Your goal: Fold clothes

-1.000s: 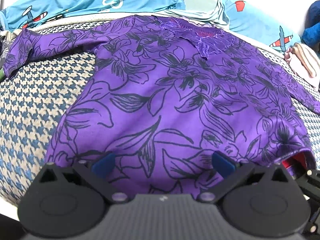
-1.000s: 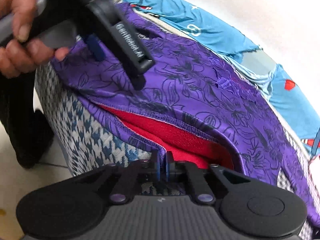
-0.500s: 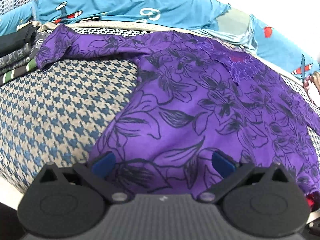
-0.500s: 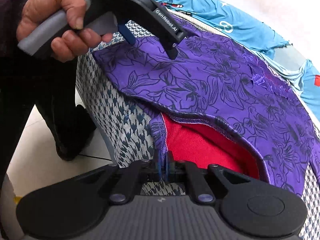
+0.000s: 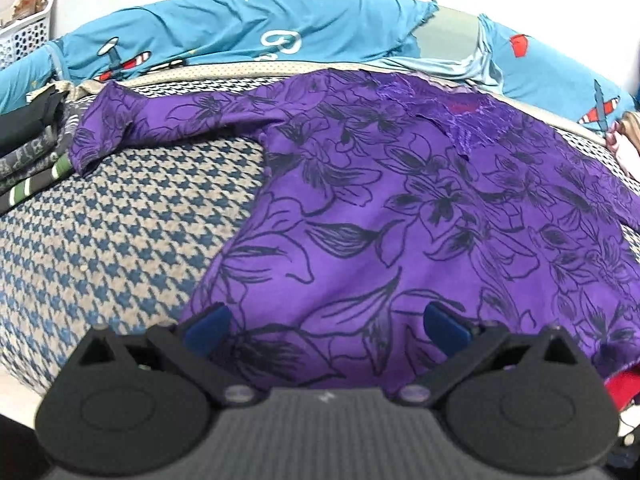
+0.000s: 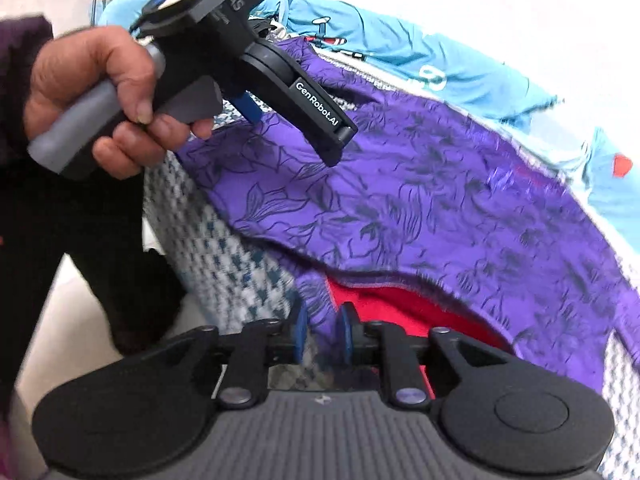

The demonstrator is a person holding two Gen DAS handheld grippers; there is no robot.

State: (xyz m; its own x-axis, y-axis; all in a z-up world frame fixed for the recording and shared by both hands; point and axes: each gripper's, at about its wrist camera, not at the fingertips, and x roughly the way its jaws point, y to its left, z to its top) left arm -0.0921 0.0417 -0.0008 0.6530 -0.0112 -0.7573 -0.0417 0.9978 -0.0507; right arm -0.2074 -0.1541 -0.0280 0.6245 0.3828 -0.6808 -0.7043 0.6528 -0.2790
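Note:
A purple shirt with black flower outlines [image 5: 400,220] lies spread flat on a houndstooth cushion [image 5: 120,240], collar at the far side and one sleeve stretched to the left. My left gripper [image 5: 326,326] hovers open over the near hem with nothing between its fingers. In the right wrist view the shirt [image 6: 420,200] shows its red lining [image 6: 392,312] at the lifted hem. My right gripper [image 6: 321,332] is at that hem corner, its jaws opening, with purple cloth loose between the pads. A hand [image 6: 92,92] holds the left gripper [image 6: 292,128] above the shirt's left edge.
Blue airplane-print clothes [image 5: 248,36] lie behind the shirt. Folded dark and striped clothes [image 5: 28,152] sit at the left. A white basket [image 5: 24,36] stands at the far left. The person's dark legs [image 6: 80,260] stand beside the cushion's front edge, over pale floor.
My right gripper's pads have parted and no longer pinch the hem corner. The left gripper swung left, bringing the shirt's left sleeve and more cushion into view.

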